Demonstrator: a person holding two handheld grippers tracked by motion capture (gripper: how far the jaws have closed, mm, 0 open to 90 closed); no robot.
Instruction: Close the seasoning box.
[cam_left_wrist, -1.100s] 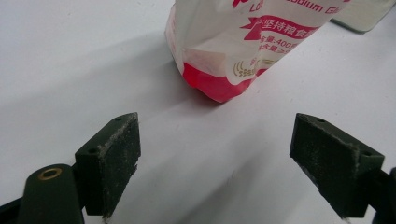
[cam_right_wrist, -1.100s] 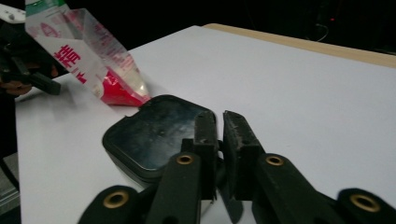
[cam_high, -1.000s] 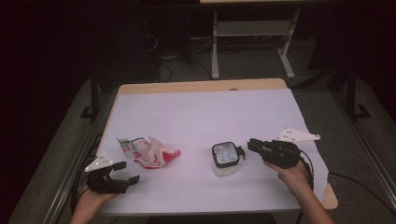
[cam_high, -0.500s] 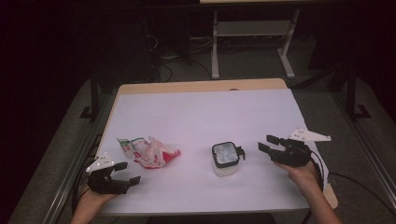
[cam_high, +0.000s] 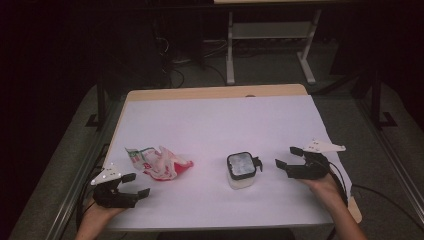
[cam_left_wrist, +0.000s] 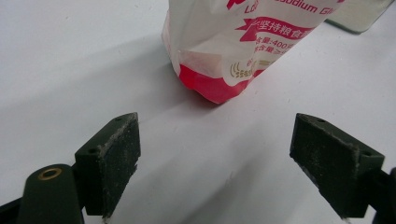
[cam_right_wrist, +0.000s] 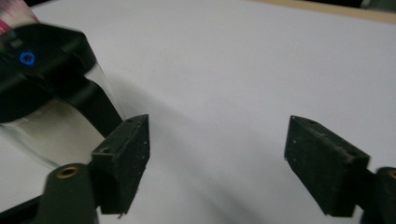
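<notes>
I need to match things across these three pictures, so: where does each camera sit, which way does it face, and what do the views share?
High view: above the person's side, looking forward and down on the table; forearms, left gripper, right gripper.
Left gripper view: rides the left gripper, facing the crumpled bag; open jaws.
Right gripper view: rides the right gripper, jaws open, container at its left.
Shared: bag and container show from above.
</notes>
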